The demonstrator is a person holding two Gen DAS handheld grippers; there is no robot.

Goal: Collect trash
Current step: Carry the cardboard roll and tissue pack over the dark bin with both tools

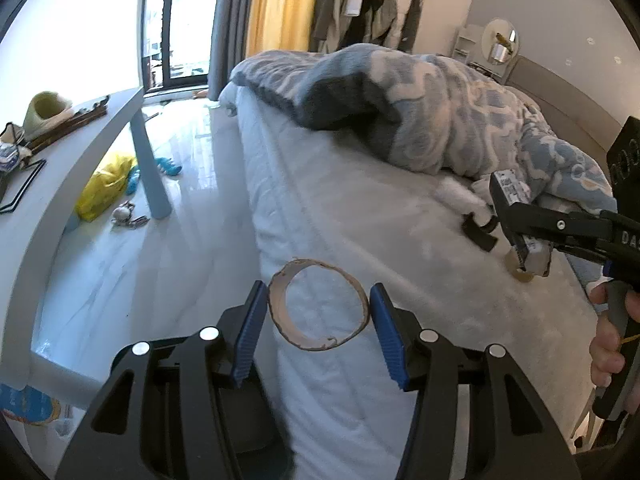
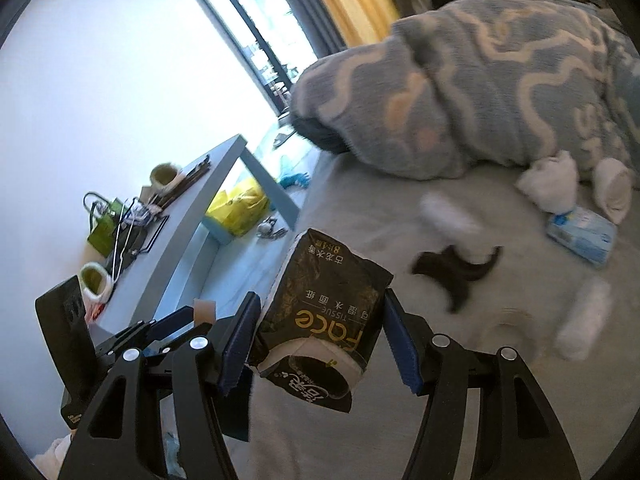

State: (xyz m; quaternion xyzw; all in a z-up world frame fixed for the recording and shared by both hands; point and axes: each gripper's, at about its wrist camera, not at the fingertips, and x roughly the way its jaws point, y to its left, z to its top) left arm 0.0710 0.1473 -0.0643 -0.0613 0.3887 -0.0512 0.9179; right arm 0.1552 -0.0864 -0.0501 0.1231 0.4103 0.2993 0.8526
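Because the cardboard ring is thin-walled and hollow, your left gripper pinches it across its width in the left wrist view, one blue pad on each side, lightly enough that the ring keeps its round shape above the edge of the bed; off to the right your other hand carries the second tool over the mattress. In the right wrist view, your right gripper is closed on the black tissue pack, its pads against the two sides, which I judge steadies a soft, crushable wrapper. More likely trash lies on the sheet beyond it: a blue packet, crumpled white tissue and a black scrap, beside the patterned blanket. No bin shows clearly; both loads probably wait for one.
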